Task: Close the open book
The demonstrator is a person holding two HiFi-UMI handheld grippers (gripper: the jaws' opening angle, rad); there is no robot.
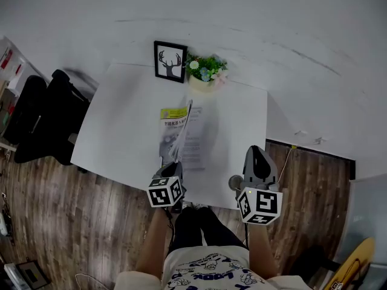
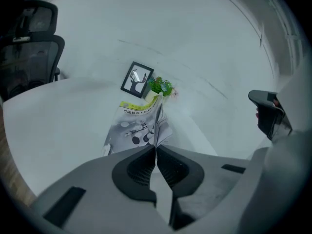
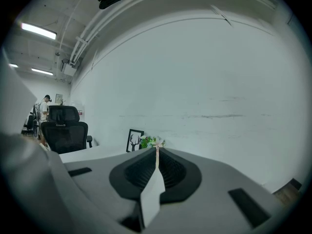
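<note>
The book lies in the middle of the white table, partly open, with several pages standing upright between its two halves. Its left half carries a yellow-green band at the top. In the left gripper view the book lies just beyond my left gripper, whose jaws are shut with nothing between them. In the head view my left gripper hovers at the book's near edge. My right gripper hangs at the table's near right corner, apart from the book. In its own view my right gripper is shut and empty.
A framed deer picture and a small potted plant stand at the table's far edge against the white wall. A black office chair sits left of the table. Wooden floor surrounds the table, and the person's legs are below its near edge.
</note>
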